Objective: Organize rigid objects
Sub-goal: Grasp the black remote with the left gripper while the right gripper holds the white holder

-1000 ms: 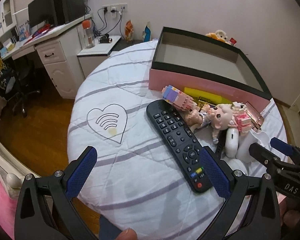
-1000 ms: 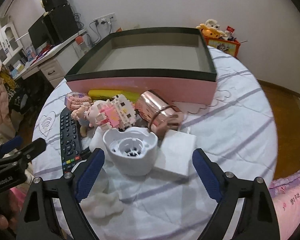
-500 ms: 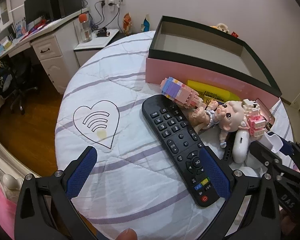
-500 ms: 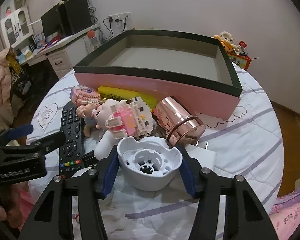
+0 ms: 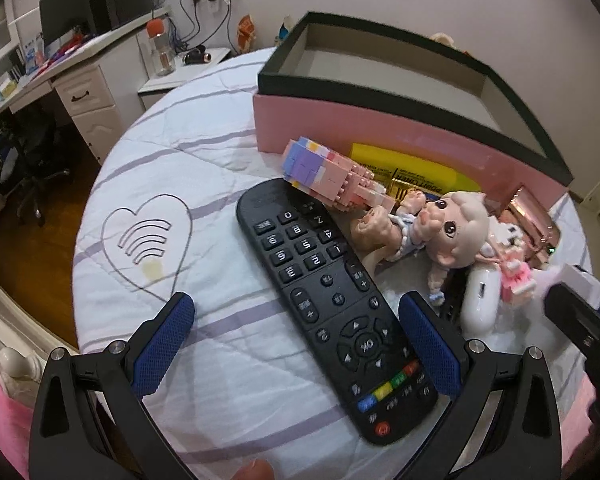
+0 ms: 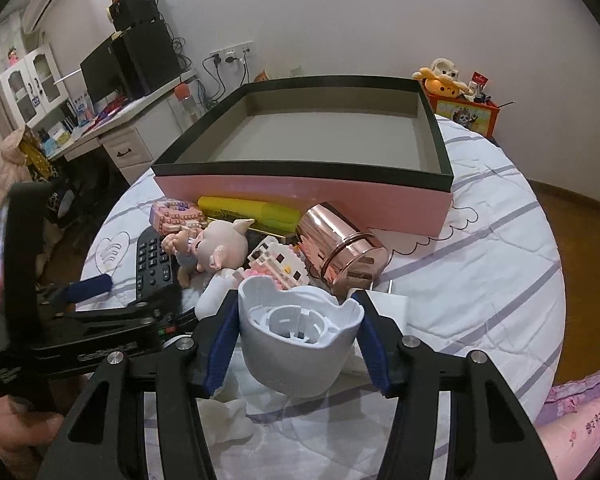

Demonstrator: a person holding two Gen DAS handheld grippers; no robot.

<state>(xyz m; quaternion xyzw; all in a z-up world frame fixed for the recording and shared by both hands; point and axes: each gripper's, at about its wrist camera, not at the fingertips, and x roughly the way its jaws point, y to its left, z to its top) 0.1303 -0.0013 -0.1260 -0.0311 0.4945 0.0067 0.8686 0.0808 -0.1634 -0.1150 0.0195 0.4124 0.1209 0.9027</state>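
My right gripper [image 6: 296,344] is shut on a white plastic shell [image 6: 298,340] and holds it above the quilt, in front of the empty pink box [image 6: 300,196]. My left gripper [image 5: 296,344] is open, its fingers either side of the lower end of a black remote [image 5: 324,292], just above it. By the box lie a pastel brick block [image 5: 332,176], a yellow marker [image 6: 252,210], a doll [image 5: 428,228], a pink-white brick figure [image 6: 278,258], a rose-gold cup [image 6: 340,252] on its side and a white block [image 6: 388,304].
The things lie on a round table with a white striped quilt [image 5: 172,160]. A desk with a monitor [image 5: 68,12] and a chair stand to the left. A toy box [image 6: 464,108] stands behind the table at the right. A white mouse-like object [image 5: 480,300] lies by the doll.
My right gripper closed on the white shell and lifted it off the quilt. My left gripper moved forward and lower over the remote, staying open.
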